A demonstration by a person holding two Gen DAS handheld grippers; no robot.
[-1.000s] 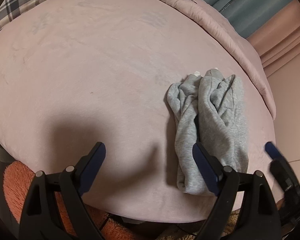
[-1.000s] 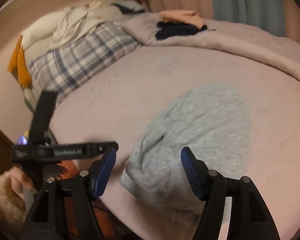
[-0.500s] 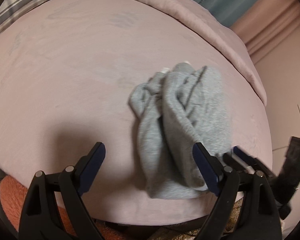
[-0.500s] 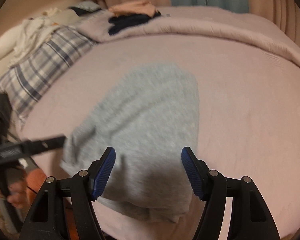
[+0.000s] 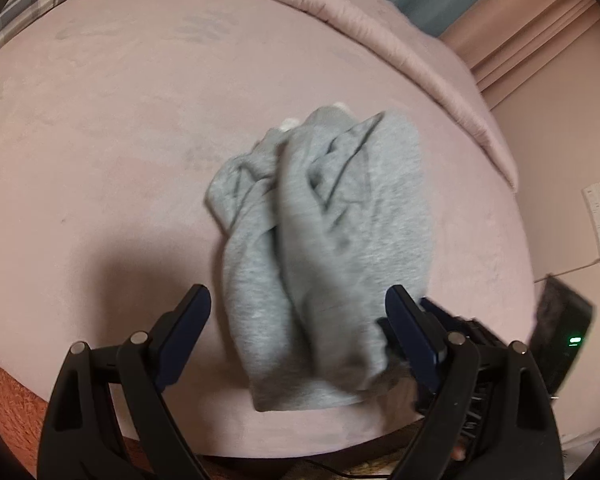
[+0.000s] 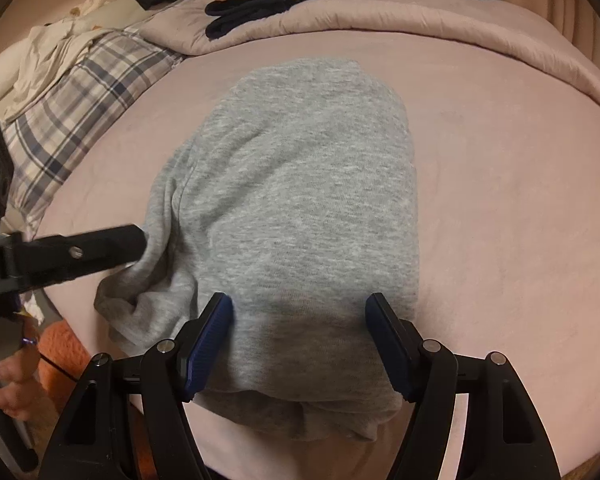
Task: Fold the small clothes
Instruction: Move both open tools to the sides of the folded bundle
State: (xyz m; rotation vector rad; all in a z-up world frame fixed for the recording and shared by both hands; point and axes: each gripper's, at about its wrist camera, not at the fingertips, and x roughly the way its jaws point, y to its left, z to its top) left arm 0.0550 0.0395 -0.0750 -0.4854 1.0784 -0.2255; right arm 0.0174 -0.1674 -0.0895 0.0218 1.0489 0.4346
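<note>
Still at the grab stage, nothing folded yet. Grey garment (image 6: 300, 200) lying bunched and creased near the front edge of the pink bed (image 5: 100, 140), one end hanging close to that edge. Left tongs (image 5: 296, 312) wide open, straddling the near end of the cloth, not pinching anything. Right tongs (image 6: 300, 320) also open, jaws just opened a touch further, cloth sitting between the pads but no squeeze on it as far as can be seen. Both hovering over the same near end, right ones just beside the left in the left view.

Next move, probably: drop lower, pinch two separate corners of that near hem, then lift and spread flat before any fold. Tricky bit: layers all rolled together, so easy to catch the wrong thickness. Can't tell which edge is the hem from here.
</note>
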